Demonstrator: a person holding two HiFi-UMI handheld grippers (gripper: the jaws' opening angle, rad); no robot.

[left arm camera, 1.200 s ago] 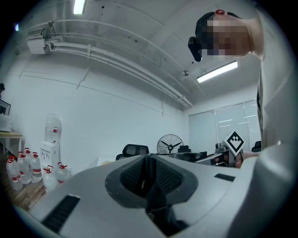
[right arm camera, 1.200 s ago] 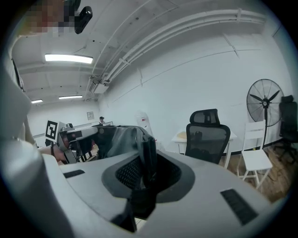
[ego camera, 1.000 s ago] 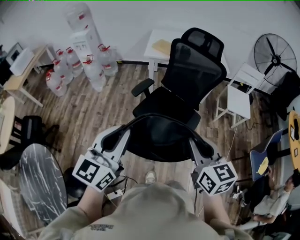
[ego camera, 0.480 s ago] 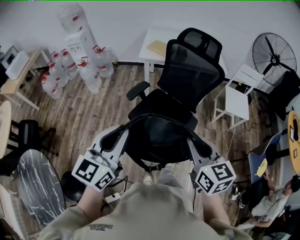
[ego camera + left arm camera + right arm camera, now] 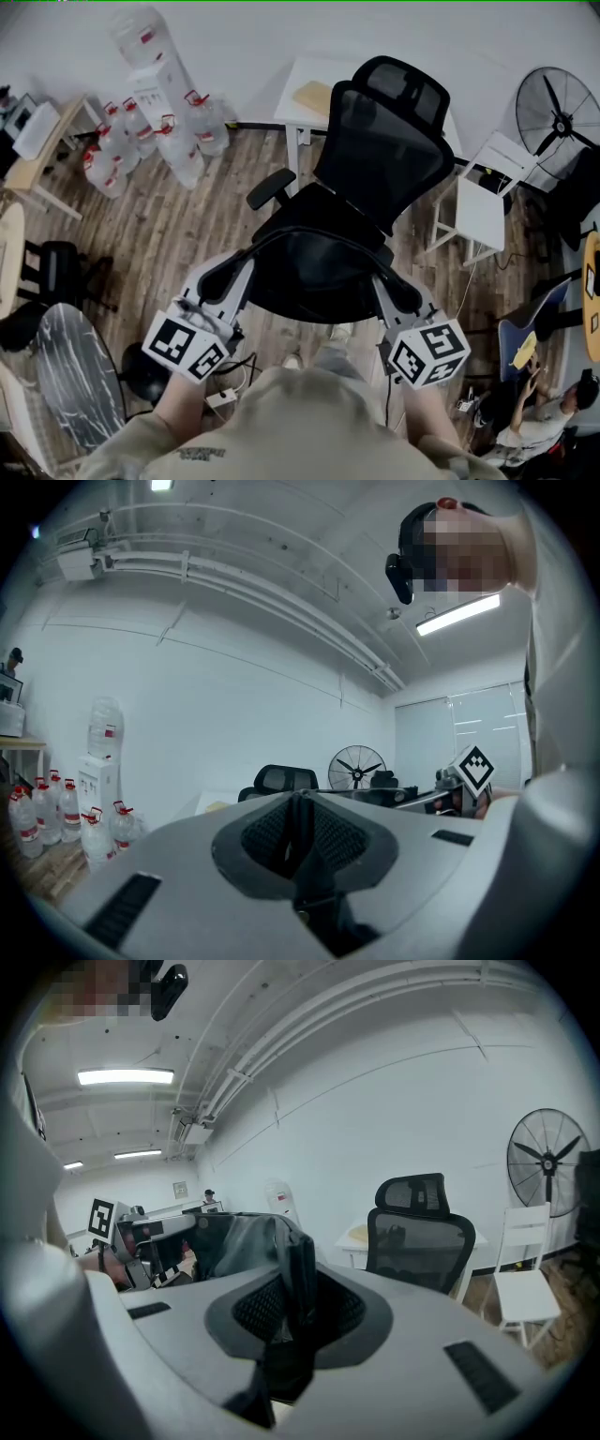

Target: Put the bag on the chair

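Both tongs are up and loaded: your left tongs [image 5: 217,275] are pinched together on a thin dark edge of the black bag [image 5: 314,272], and your right tongs [image 5: 398,291] are clamped on its strap [image 5: 300,1260], with dark fabric bunched just beyond them. The bag hangs between the two tongs, its top edge arching from one to the other. Just past the tongs stands the black mesh office chair [image 5: 389,141], backrest upright and facing you; the bag sits over the seat from your view, but you can't tell if it touches. Water jugs [image 5: 178,131] cluster well off beyond your left tongs, and a fan [image 5: 558,112] stands far beyond your right.
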